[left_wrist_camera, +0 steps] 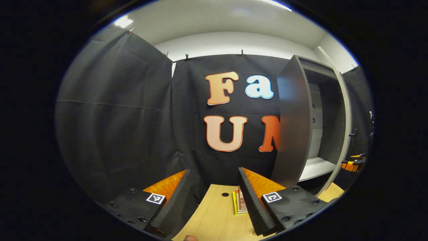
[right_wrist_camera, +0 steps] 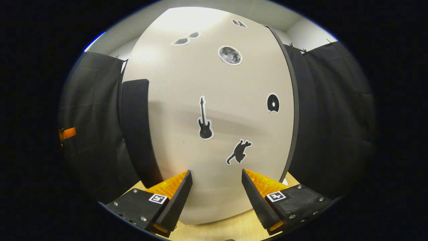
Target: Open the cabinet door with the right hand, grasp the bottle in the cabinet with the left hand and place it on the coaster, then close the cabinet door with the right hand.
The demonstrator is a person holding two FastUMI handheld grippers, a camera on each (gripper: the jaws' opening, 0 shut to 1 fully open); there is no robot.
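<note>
In the left gripper view the left gripper (left_wrist_camera: 214, 174) hangs over the wooden table (left_wrist_camera: 214, 214) with its fingers spread wide and nothing between them; a small stack of flat coasters (left_wrist_camera: 239, 204) lies just beside its right finger. To the right stands the cabinet (left_wrist_camera: 294, 127), its door (left_wrist_camera: 337, 127) swung open — the white shelf (left_wrist_camera: 316, 168) inside looks bare where it can be seen. In the right gripper view the right gripper (right_wrist_camera: 216, 175) is also wide open and holds nothing, close against the pale sticker-covered door (right_wrist_camera: 214, 110).

Left tongs (left_wrist_camera: 214, 177) held level, fingers (left_wrist_camera: 253, 201) spread wide, nothing between them. Right tongs (right_wrist_camera: 216, 179) likewise parted and empty, fingers (right_wrist_camera: 177, 201) pointing straight ahead, roughly level.
</note>
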